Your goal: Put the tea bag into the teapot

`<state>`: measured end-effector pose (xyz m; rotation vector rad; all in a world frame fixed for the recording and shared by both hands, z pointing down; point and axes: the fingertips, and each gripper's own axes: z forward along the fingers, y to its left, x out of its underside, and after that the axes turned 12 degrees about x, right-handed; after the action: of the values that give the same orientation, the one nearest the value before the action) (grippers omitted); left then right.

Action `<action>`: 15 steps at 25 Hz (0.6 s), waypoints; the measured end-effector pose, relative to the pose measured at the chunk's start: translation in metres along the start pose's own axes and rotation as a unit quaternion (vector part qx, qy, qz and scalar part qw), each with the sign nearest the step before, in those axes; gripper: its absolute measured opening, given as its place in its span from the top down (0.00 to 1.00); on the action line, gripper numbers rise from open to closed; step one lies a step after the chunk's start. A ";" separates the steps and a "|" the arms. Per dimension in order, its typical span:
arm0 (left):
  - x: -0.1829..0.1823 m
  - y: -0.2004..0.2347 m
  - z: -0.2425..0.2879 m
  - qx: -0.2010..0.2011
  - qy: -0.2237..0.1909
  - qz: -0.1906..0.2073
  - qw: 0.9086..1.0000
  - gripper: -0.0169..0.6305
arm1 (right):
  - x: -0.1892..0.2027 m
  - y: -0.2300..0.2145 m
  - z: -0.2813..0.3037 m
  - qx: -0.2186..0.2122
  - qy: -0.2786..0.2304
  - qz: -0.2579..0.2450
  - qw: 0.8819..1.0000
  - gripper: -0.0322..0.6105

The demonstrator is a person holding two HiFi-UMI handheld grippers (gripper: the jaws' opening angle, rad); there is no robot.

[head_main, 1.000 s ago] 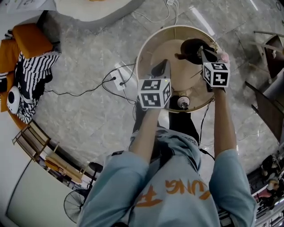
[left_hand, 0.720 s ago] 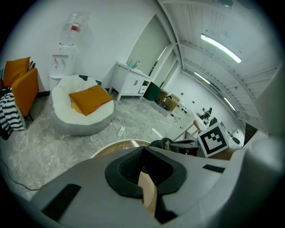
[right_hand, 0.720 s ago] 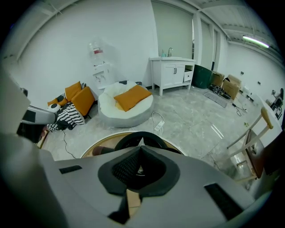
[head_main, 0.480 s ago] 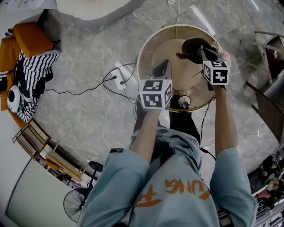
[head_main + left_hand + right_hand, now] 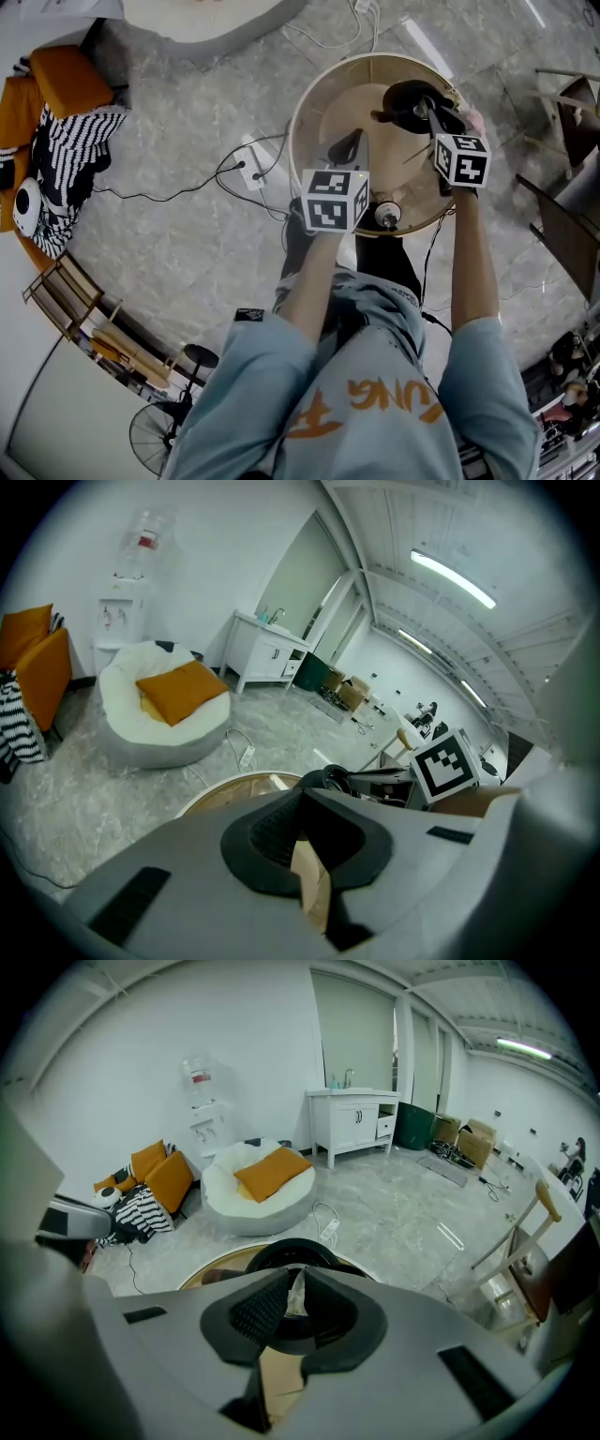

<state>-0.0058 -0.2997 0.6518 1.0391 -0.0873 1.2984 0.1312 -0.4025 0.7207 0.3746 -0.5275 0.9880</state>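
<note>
the round wooden table (image 5: 375, 150) lies under both claws. the black teapot (image 5: 405, 97) sits just below the tip of the right claw (image 5: 433, 112), whose jaws are clamped on the tea bag (image 5: 296, 1296). the left claw (image 5: 345, 148), off to its side, is closed on nothing. i think that, released off-centre, the bag could catch the rim or fall on the table. only the right gripper view shows the bag; in the head view the claw covers it.

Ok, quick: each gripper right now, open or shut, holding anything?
Left gripper: shut, nothing between the jaws.
Right gripper: shut on the tea bag.
</note>
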 end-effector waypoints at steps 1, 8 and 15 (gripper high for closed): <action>0.000 -0.003 -0.002 0.001 -0.001 0.002 1.000 0.94 | 0.001 -0.002 -0.005 0.003 -0.004 0.006 1.000 0.84; -0.002 -0.017 -0.025 0.009 -0.016 0.014 1.000 0.94 | 0.013 -0.006 -0.060 0.030 -0.043 0.092 0.994 0.86; -0.012 -0.031 -0.055 0.039 -0.025 0.067 0.997 0.94 | 0.022 0.003 -0.124 0.068 -0.108 0.223 0.966 0.93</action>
<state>-0.0107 -0.2696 0.5954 1.1486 -0.1475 1.4069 0.1695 -0.3206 0.6325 0.5034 -0.7640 1.4324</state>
